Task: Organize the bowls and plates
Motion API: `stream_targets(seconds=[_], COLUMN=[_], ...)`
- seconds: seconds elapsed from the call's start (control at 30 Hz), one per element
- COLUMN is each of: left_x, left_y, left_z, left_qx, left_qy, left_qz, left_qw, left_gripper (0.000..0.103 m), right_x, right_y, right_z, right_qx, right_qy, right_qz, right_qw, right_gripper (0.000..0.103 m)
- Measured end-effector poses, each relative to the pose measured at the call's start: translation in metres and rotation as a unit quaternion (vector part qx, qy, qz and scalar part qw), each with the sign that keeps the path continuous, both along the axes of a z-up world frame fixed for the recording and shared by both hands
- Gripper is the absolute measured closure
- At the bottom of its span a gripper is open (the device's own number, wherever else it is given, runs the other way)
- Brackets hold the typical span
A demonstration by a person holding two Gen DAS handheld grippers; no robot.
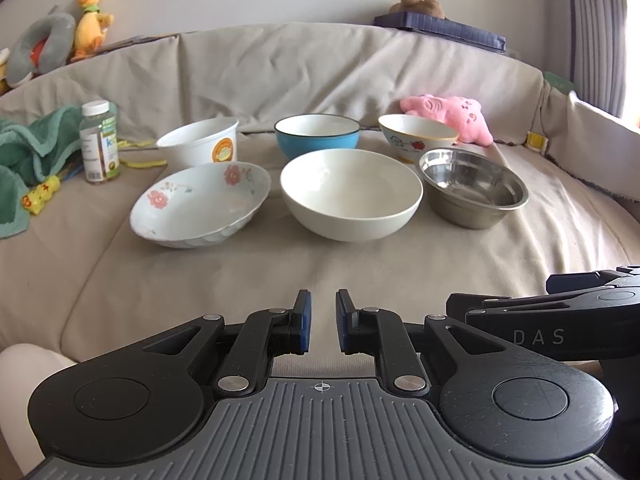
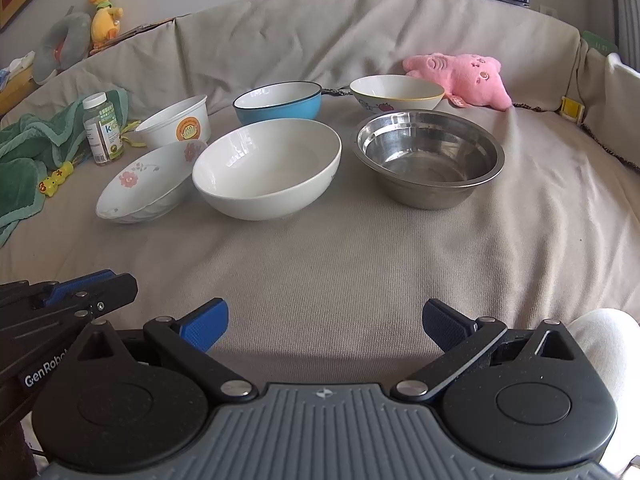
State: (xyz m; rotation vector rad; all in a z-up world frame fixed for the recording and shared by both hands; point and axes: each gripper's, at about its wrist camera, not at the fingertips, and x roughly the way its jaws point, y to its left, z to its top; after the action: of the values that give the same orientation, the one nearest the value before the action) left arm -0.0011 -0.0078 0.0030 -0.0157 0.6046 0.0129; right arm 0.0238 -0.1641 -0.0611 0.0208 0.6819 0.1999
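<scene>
Several bowls stand on a beige-covered sofa seat in two rows. The front row holds a flowered shallow bowl [image 1: 202, 204] [image 2: 146, 184], a plain cream bowl [image 1: 351, 193] [image 2: 267, 168] and a steel bowl [image 1: 473, 187] [image 2: 429, 158]. Behind them stand a white paper tub [image 1: 200, 142] [image 2: 175, 127], a blue bowl [image 1: 317, 135] [image 2: 278, 101] and a small patterned bowl [image 1: 417, 136] [image 2: 397, 92]. My left gripper [image 1: 323, 312] hovers well short of the bowls, jaws narrowed to their tightest with nothing between them. My right gripper [image 2: 325, 322] stands wide open and empty, beside the left one.
A vitamin bottle [image 1: 99, 142] [image 2: 102, 130], a green towel [image 1: 24, 148] [image 2: 28, 152] and a small yellow toy [image 1: 40, 196] lie at the left. A pink plush [image 1: 452, 116] [image 2: 460, 76] rests at the back right. The sofa backrest [image 1: 280, 76] rises behind the bowls.
</scene>
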Motion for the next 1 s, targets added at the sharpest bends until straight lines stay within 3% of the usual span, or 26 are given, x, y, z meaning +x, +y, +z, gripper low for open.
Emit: stream_targets(seconds=[1.0], left_x=[-0.0016], left_y=[0.0016], left_z=[-0.0075], left_qx=[-0.004], left_qy=[0.006], left_qz=[0.003], left_qw=[1.0000], left_gripper=[0.087], right_x=[0.0049], right_y=[-0.0038], right_z=[-0.0064], right_qx=[0.007], right_qy=[0.007], right_qz=[-0.001], right_qw=[1.000], right_gripper=[0.000])
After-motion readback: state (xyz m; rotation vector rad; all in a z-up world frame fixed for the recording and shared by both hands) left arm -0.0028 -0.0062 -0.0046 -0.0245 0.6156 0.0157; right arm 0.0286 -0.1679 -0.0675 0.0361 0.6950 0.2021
